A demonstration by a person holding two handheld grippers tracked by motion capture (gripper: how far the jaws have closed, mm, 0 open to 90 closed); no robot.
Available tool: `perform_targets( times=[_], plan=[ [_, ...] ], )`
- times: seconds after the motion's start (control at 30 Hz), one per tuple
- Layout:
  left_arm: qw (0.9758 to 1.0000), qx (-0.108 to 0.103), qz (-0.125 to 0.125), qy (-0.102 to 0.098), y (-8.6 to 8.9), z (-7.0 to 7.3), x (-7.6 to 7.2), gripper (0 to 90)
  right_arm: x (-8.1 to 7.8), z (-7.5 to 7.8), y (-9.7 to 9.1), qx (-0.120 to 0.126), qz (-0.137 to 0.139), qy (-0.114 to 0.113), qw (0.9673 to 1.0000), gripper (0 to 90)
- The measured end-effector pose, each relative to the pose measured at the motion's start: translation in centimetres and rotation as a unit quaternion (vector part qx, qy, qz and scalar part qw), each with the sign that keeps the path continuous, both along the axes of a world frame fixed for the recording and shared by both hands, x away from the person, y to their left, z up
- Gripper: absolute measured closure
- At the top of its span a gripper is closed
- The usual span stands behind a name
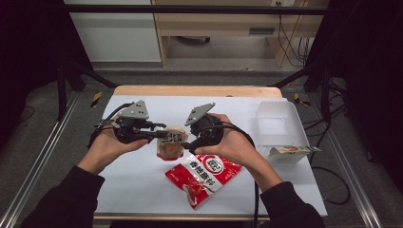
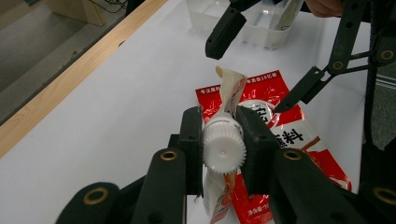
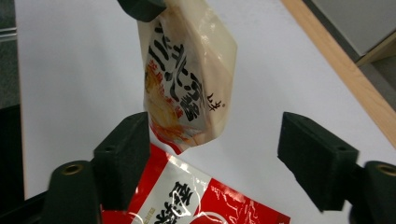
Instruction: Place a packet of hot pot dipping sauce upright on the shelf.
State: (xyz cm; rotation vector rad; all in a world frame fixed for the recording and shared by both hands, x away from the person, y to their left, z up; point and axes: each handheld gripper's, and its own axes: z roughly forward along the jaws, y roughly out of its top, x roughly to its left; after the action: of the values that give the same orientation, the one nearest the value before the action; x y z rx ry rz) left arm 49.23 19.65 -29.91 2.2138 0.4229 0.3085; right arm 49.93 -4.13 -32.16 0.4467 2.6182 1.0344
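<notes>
Two grippers met over the middle of the white table [image 1: 142, 180]. Left gripper [image 1: 161, 135] was clamped tight on the white ribbed cap [image 2: 224, 148] of a small spouted pouch [image 1: 170, 145], and the pouch hung clear above the tabletop! Right gripper [image 1: 187, 145] stood with its jaws wide, nothing pressed between them, the pouch's lower corner dangling just ahead of them in the right gripper view [image 3: 187, 88]. Bold black lettering ran down the pouch's pale front, over an orange food picture; I couldn't read it. Under the pouch lay a red packet [image 1: 204, 178] with white characters on it, flat on the table and close to the near edge. Plenty of bare white surface lay off to the left. At the right edge sat a clear plastic tub [image 1: 280, 128], well apart from the grippers. A wooden strip [image 1: 195, 90] ran along the far side, grey floor beyond it.
</notes>
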Motion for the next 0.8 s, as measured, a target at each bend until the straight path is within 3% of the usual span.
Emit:
perform_targets(
  times=[0.13,0.47,0.73,0.8],
  plan=[
    [1.0,-0.001,-0.01,-0.001,-0.1,0.0,-0.1,72.9,0.0,-0.1,0.2,-0.016,0.014,0.008,0.9998,23.7],
    [0.9996,0.006,-0.029,-0.002,-0.5,-0.1,-0.4,73.0,0.3,0.2,1.0,-0.031,0.034,0.015,0.9988,43.2],
    [0.9992,0.012,-0.039,-0.001,-0.8,-0.2,-0.6,72.9,0.1,0.6,1.9,-0.049,0.054,0.024,0.9971,63.0],
    [0.9991,0.012,-0.041,0.0,-0.9,-0.3,-0.6,72.9,0.0,0.7,2.1,-0.054,0.057,0.024,0.9966,73.4]
  ],
)
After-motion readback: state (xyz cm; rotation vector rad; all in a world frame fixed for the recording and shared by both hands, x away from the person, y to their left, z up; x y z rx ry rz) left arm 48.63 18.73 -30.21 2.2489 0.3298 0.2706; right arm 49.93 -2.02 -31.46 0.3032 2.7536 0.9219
